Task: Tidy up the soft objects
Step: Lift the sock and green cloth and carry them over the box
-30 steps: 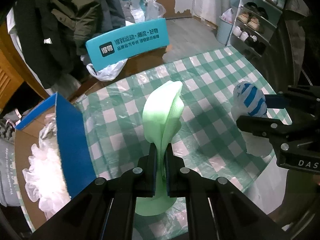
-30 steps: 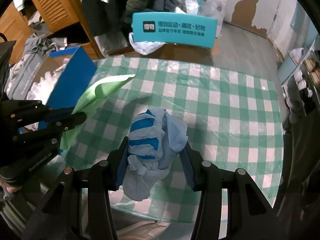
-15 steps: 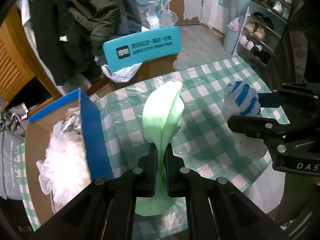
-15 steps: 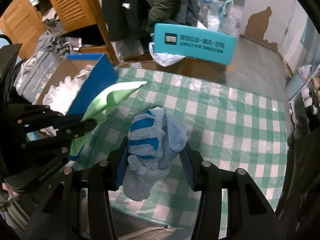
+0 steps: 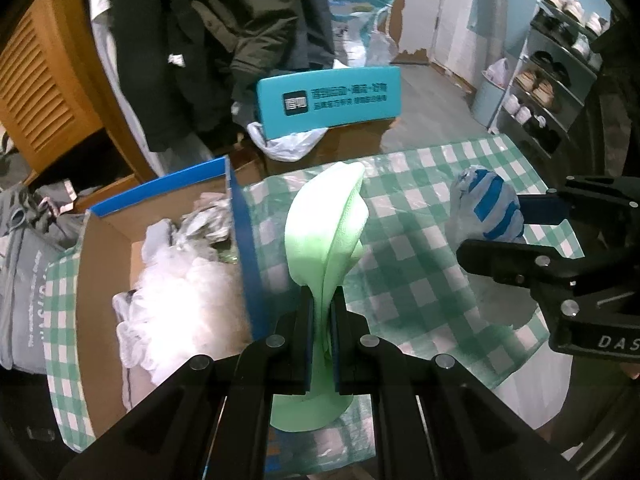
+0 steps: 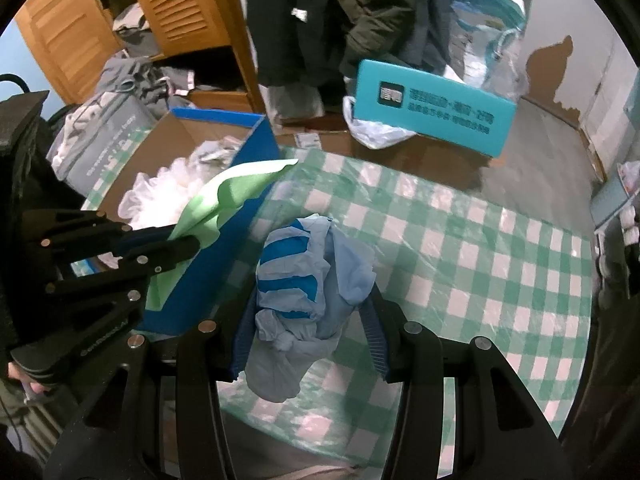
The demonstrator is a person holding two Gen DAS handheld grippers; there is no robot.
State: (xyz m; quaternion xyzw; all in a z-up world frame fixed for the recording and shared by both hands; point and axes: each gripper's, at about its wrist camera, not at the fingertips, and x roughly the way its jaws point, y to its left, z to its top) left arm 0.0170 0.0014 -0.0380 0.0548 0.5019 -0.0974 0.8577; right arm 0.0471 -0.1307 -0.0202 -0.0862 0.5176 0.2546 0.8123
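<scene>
- You are carrying two soft things toward the blue-walled cardboard box [image 5: 168,280] at the table's left edge, so bring each one over the open top before you let go, not over the wall.
- The left gripper [image 5: 321,312] has its fingers pressed nearly together on the green cloth [image 5: 328,232], which stands up in a fold above them with its tail hanging below. Clear the box's near blue wall with that tail, then release over the white mesh puffs [image 5: 180,292] already inside.
- The right gripper [image 6: 310,320] pinches the blue-striped bundle [image 6: 308,280], a crumpled pale-blue piece with darker bands, its fingers held part-way apart by the bulk. It sits over the green checked tablecloth [image 6: 460,264], further from the box than the cloth is.
- I judge it best to drop the cloth first — the left gripper lies between the bundle and the box, so draw it aside before the right one comes in.
- The bundle's loose end hangs below the fingers, so lift it enough that it does not snag the box's rim.
- Both grippers point steeply down and forward over the table, side by side, the left one close to the box wall. Whether the cloth's tail touches that wall I cannot tell — the view is blurred there.
</scene>
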